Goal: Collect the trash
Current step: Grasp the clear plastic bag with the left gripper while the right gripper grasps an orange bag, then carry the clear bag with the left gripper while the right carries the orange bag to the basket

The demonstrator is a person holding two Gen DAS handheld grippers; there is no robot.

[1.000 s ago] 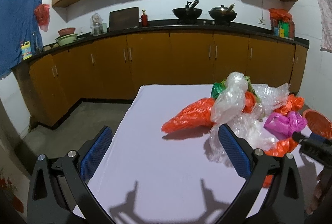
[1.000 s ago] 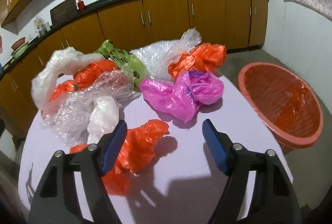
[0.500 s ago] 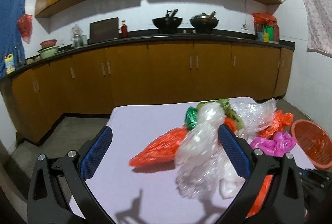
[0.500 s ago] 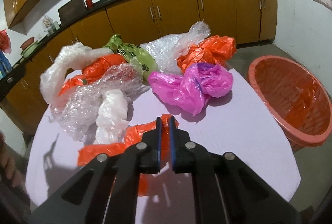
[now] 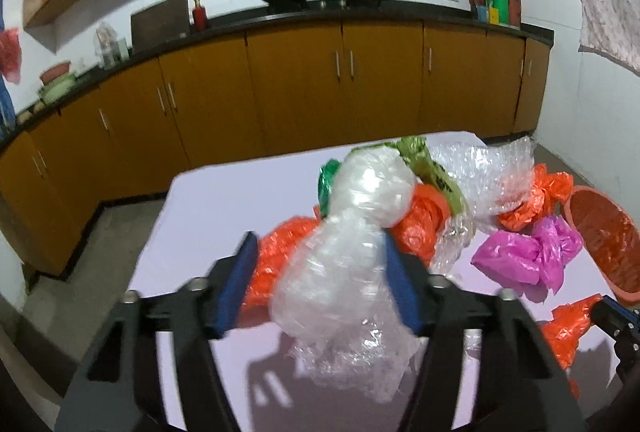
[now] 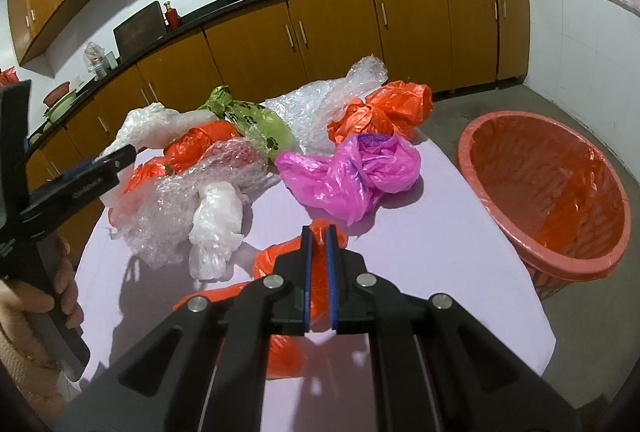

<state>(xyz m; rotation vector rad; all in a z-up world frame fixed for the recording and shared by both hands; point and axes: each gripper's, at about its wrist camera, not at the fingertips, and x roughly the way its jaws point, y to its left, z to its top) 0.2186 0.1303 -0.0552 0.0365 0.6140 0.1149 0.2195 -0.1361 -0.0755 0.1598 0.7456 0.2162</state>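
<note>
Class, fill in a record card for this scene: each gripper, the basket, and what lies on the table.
Left gripper: jaws just closing around clear bag, not yet pinching
Right gripper: jaws shut on orange bag
Basket: beside table, lined, no trash inside
On table: pink bag, green bag, bubble wrap

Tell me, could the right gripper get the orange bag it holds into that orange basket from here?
Probably yes. The right gripper is shut on the orange bag, and the basket stands open beside the table with nothing between.
</note>
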